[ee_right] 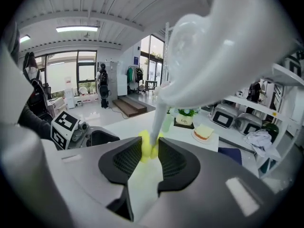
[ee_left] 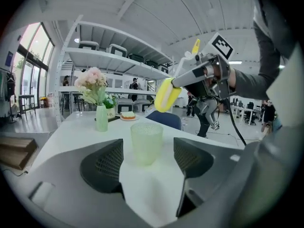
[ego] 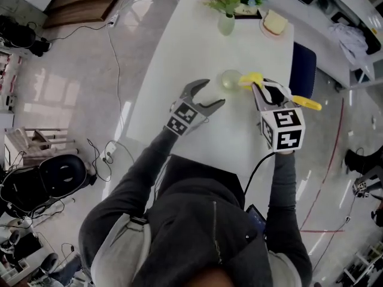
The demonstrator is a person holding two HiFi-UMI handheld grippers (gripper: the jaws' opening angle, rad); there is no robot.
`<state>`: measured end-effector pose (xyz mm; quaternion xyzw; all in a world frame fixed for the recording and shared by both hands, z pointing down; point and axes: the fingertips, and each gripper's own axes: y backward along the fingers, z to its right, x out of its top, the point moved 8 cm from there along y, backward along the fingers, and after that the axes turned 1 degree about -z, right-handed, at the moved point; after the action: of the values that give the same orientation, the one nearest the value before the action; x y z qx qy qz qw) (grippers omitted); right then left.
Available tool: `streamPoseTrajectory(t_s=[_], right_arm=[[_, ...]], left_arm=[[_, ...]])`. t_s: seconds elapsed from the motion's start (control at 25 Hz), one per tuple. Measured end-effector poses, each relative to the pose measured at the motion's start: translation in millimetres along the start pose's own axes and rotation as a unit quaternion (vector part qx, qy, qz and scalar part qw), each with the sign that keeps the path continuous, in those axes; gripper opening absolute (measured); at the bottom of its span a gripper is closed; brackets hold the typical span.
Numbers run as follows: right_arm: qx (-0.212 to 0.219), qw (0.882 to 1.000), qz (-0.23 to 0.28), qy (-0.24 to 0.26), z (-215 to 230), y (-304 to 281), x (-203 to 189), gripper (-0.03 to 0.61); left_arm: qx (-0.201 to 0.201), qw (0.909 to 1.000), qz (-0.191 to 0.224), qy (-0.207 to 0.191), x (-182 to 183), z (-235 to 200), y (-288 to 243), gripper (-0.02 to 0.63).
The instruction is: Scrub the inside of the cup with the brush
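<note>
The white bench (ego: 239,52) runs away from the person, with a vase of flowers (ego: 226,24) at its far end. The left gripper (ego: 210,93) stands wide and empty; the pale green cup (ego: 230,79) is upright on the bench just ahead of its jaws, untouched. The right gripper (ego: 263,91) is clamped on the brush (ee_right: 149,148) — white stem pinched between the pads, yellow head (ee_left: 166,95) hanging above the cup's rim and a little to one side, clear of it.
</note>
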<state>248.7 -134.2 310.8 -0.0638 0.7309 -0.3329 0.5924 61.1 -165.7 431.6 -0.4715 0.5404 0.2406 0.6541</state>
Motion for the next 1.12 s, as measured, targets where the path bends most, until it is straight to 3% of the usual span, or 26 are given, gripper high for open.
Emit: streamPoseTrajectory(t_s=[0.36, 0.68, 0.84, 1.12], right_arm=[[-0.017, 0.995, -0.054, -0.082, -9.5, 34.1, -84.3, 0.117], [-0.001, 0.987, -0.085, -0.133, -31.4, 36.3, -130.2, 0.117], [0.012, 0.987, -0.081, -0.136, -44.5, 32.7, -133.0, 0.117], [0.024, 0.990, -0.072, -0.118, -59.0, 32.1, -132.4, 0.112]], left_arm=[[0.037, 0.9984, 0.036, 0.023, 2.9, 30.8, 20.4, 0.224], [0.059, 0.9967, 0.042, 0.037, -4.8, 49.3, 37.7, 0.012], [0.044, 0.9980, 0.037, 0.027, -9.7, 56.5, 44.1, 0.009], [0.035, 0.9982, 0.019, 0.045, -24.2, 65.4, 51.4, 0.009]])
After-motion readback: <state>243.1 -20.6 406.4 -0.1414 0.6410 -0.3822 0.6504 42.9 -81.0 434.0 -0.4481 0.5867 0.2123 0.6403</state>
